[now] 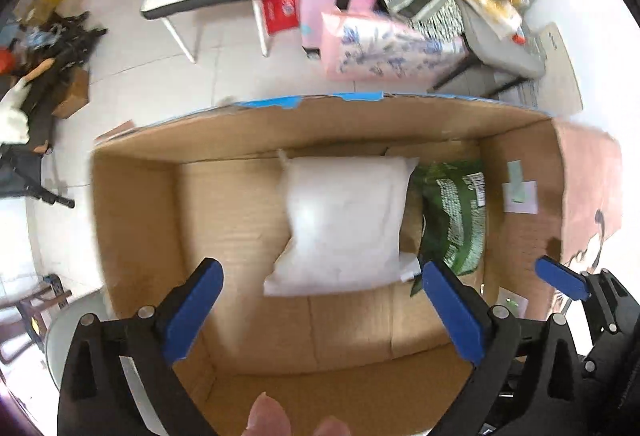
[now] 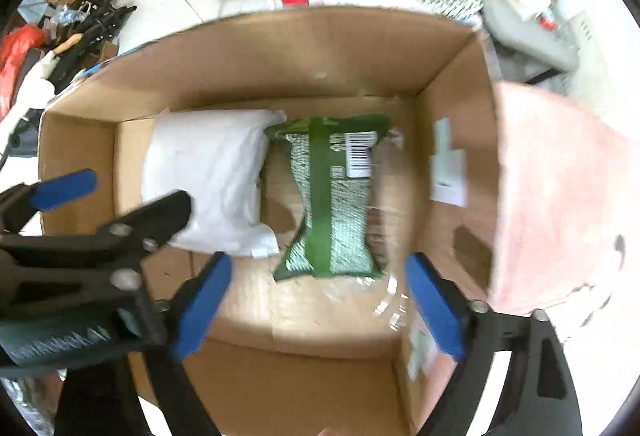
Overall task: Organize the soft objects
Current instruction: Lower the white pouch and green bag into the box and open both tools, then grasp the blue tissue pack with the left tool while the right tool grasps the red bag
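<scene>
I have both claws hovering over the open brown cardboard box (image 1: 136, 204). My left claw (image 1: 320, 312) is spread wide and empty, and so is my right claw (image 2: 320, 312). On the box floor lies the plump white fabric pillow (image 1: 344, 224), and just beside it, edges about touching, the crinkled green plastic packet with a barcode label (image 2: 332, 200). I judge the pillow light and squashy; a pinch at a corner or along a seam should hold. The packet looks slick and pliable, so I would take its pinched waist.
</scene>
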### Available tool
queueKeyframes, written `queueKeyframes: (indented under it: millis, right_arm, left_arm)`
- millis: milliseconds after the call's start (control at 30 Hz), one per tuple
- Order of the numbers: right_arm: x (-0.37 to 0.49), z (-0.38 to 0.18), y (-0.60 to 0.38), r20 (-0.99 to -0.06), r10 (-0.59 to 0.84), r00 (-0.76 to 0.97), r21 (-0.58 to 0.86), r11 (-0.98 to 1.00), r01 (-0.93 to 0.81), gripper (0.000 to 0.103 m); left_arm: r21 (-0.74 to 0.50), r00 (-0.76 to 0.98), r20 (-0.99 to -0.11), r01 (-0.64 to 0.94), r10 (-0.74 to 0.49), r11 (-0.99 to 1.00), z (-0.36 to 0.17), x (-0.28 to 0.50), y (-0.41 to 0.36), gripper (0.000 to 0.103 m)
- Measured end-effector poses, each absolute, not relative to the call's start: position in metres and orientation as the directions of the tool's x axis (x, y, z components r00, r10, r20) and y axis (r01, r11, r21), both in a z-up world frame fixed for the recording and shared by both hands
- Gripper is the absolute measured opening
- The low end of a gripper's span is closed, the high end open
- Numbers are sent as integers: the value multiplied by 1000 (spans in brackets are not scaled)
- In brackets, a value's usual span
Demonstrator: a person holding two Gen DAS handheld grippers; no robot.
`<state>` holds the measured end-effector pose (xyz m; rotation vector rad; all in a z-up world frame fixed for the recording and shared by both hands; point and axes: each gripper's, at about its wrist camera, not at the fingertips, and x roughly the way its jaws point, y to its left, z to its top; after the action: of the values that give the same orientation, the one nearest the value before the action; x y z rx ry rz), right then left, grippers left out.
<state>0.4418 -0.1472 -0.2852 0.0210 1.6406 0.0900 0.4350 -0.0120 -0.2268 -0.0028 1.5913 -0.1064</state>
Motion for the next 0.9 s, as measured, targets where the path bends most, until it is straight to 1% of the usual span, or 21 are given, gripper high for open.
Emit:
queueKeyframes:
  millis: [33,67,167,233,367,467,533,633,700,833,900]
  right_arm:
    - [437,-278,-147,-996,58,-61,61,997,-52,96]
    - [430,-268,-146,-998,48,-35,50,996,-69,103]
    - [406,-239,-150,-999,38,25,35,996,-85,103]
    - [398,-228,-156,-996,59,61,53,995,-85,103]
    - [364,-198,-162,-990,74,121,61,993,-103,103]
    - [328,-178,-162,-984,88,154,70,990,-118,103]
    - [305,-174,-160,-982,95,164,74,989,-127,103]
    - [264,-183,-159,-978,174,115,156,977,-148,103]
    - [231,-201,-163,-975,219,29,213,968,-132,103]
    - [188,-246,-171,-972,218,-86,225,971,-81,103]
    - [175,-274,-177,-963,229,-139,234,972,-19,103]
  left_arm:
    - [-71,-5,-997,49,-71,996,-218,428,-8,102]
    - [-77,18,-997,33,-77,997,-208,420,-4,102]
    - [-78,98,-992,-1,-77,997,-188,401,-2,102]
    - [-66,137,-988,-9,-65,998,-172,385,-3,102]
    - [-22,207,-978,-9,-19,1000,-149,352,-7,102]
    - [-9,260,-965,-24,-2,1000,-131,312,-2,102]
    - [1,274,-962,-51,15,999,-130,278,4,102]
    - [-24,222,-975,-119,3,993,-149,225,20,102]
    - [-8,174,-984,-168,22,986,-167,191,32,102]
    - [44,44,-998,-218,55,975,-231,146,56,102]
    - [59,-13,-998,-230,58,971,-257,134,68,102]
